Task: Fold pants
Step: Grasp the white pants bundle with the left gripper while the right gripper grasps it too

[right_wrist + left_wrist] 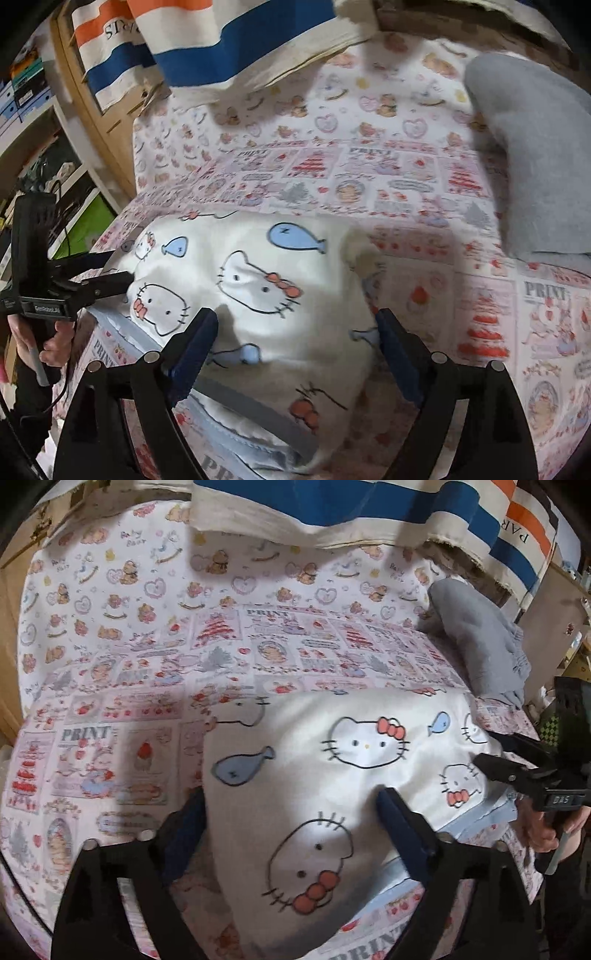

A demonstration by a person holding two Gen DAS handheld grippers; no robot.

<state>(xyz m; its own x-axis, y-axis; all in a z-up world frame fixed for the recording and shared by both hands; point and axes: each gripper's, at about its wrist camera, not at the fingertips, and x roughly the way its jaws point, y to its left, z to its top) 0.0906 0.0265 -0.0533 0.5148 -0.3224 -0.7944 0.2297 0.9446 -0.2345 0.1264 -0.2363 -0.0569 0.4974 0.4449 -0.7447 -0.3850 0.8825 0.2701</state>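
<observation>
White pants with a cartoon cat and blue fish print [332, 768] lie folded into a compact bundle on the patterned bedsheet; they also show in the right wrist view [266, 295]. A light blue waistband edge [236, 435] shows at the near side. My left gripper [291, 812] is open, its fingers straddling the bundle from above. My right gripper [297, 334] is open, also straddling the bundle. In the left wrist view the right gripper [491, 753] reaches the bundle's right edge. In the right wrist view the left gripper [110, 264] is at its left edge.
A grey garment [480, 642] lies at the bed's far right, also in the right wrist view [532, 166]. A striped white, blue and orange fabric [332, 509] lies along the far edge. Wooden bed frame [92, 122] and shelves stand beside the bed.
</observation>
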